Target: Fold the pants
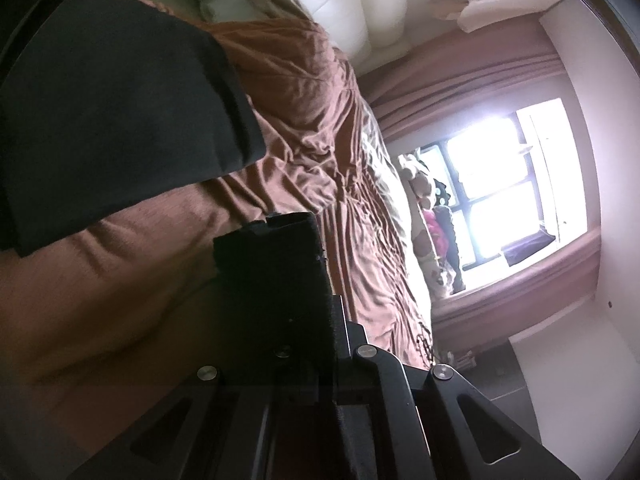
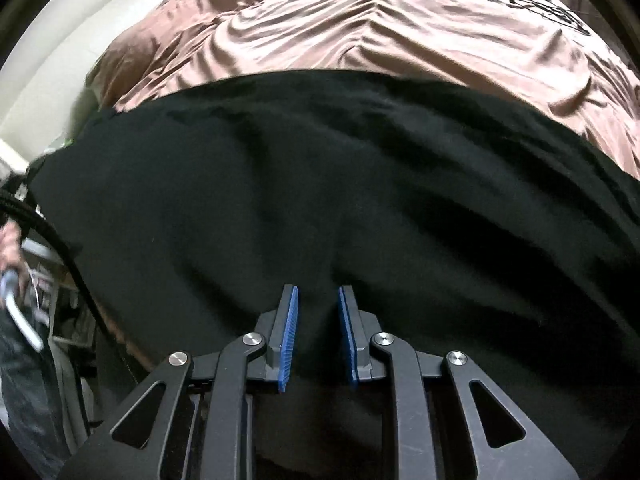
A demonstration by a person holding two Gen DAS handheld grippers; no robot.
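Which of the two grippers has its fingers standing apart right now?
The right gripper: its blue-padded fingers show a clear gap over the black pants. The left gripper has its fingers shut together above the brown bedspread.

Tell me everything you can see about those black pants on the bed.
The black pants look like soft, matte, plain fabric, spread across a rumpled brown bedspread with gentle creases. In the left view one squared end with a stitched hem lies flat on the cover. The right claw, blue pads apart, has cloth between them; whether it pinches is unclear.
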